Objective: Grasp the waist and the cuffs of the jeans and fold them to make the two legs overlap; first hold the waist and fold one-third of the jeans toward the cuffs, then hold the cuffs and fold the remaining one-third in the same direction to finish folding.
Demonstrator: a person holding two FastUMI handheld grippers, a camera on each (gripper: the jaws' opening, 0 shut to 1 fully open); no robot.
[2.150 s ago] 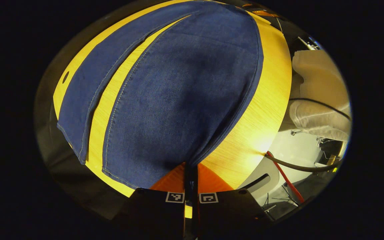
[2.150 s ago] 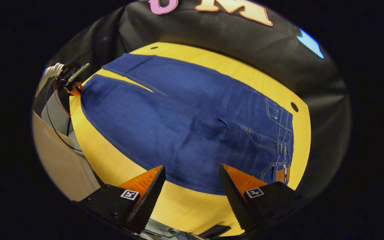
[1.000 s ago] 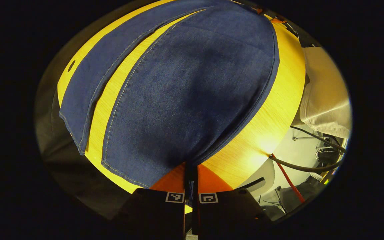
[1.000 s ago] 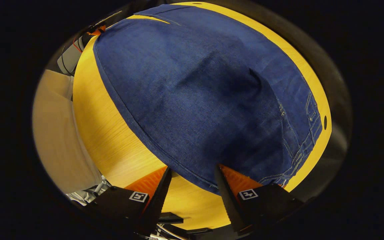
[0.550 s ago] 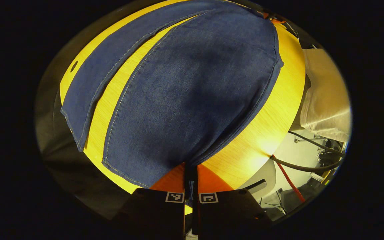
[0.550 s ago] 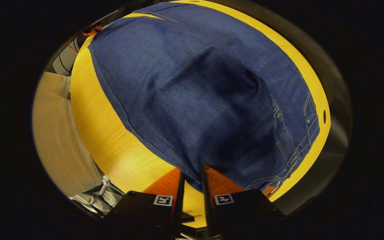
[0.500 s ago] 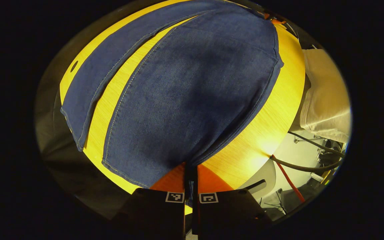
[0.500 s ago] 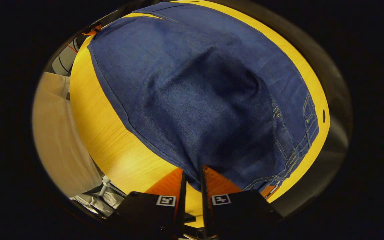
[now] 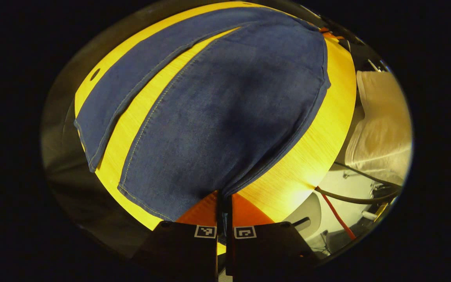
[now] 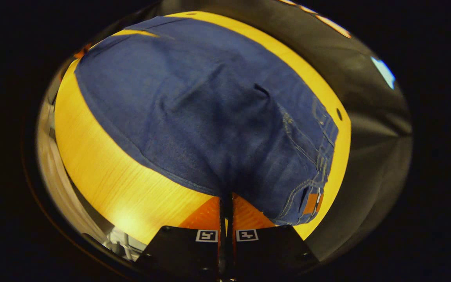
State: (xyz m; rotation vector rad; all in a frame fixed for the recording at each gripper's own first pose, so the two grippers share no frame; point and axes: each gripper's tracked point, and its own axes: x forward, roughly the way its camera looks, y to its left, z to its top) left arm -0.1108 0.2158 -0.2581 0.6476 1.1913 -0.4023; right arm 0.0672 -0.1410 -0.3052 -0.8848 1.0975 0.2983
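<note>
Jeans (image 9: 217,117), blue denim: spread flat on the yellow bench (image 9: 319,145), legs parted by a bare strip of bench. Near cuff corner clenched between the fingers of the left hand-held gripper (image 9: 224,199) at the bench edge. Waist side seam, just beside the leather patch (image 10: 311,203), clenched by the right hand-held gripper (image 10: 226,205). Bare bench margin borders the jeans along the near edge; black cloth wall (image 10: 374,117) beyond the far edge.
</note>
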